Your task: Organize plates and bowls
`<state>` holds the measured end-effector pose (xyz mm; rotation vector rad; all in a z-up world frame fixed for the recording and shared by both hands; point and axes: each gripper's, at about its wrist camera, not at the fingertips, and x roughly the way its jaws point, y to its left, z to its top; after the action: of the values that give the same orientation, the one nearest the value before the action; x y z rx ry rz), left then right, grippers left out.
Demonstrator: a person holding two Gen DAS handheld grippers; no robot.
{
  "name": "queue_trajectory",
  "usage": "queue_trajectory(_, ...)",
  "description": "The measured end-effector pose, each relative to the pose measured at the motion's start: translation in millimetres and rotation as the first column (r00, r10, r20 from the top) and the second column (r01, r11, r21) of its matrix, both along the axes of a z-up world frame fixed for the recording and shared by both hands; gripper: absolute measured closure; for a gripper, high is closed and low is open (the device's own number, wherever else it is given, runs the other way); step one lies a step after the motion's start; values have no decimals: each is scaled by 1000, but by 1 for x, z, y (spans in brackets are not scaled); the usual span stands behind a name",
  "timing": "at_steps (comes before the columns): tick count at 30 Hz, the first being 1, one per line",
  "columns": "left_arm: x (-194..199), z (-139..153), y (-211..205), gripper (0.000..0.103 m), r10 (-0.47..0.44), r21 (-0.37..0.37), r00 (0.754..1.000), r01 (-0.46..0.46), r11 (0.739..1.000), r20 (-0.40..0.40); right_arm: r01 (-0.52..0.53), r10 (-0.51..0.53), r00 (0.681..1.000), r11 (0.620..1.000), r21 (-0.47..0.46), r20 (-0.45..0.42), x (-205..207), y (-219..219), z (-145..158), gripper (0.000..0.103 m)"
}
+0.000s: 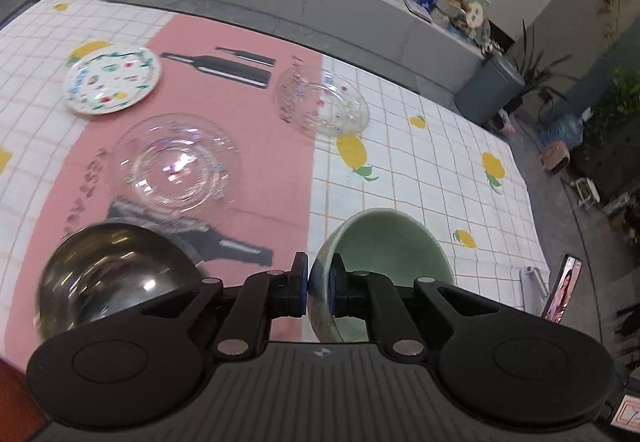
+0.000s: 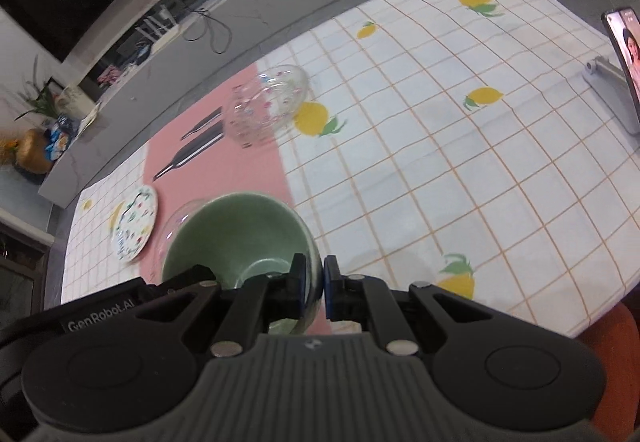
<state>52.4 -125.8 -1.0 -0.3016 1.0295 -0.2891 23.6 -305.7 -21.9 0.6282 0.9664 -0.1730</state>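
Green bowl (image 1: 384,254) clamped by its rim on two sides: left tool (image 1: 318,288) pinching one wall, right tool (image 2: 315,288) pinching the opposite wall, one pad inside and one outside at each grip. Appears lifted clear of the tabletop (image 2: 440,161), tilted slightly, directly ahead of both tools.

Best carried level, both tools moved together at matching height so the rim neither twists nor slips. Should be kept clear of the steel bowl (image 1: 116,278) just left of the left tool. Likely to be lowered gently, and only released once the base sits flat.

Glazed ceramic by the look of it, smooth and glossy, pale green inside, thick-walled, deep and rounded; probably slippery under the pads. Steel bowl mirror-bright and hemispherical. Further ahead of the left tool: clear glass plate (image 1: 176,165), shallow and wide with speckled colour; clear glass bowl (image 1: 324,101) with small coloured dots, fragile-looking; flat printed plate (image 1: 112,79) far ahead to the left. Checked cloth with lemons beneath, soft, prone to bunching.
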Motion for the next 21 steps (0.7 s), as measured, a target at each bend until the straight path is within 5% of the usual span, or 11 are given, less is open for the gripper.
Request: queue_trajectory(21, -43, 14, 116, 92, 203, -36, 979, -202, 979, 11, -249, 251, 966, 968, -29, 59, -11, 109, 22, 96)
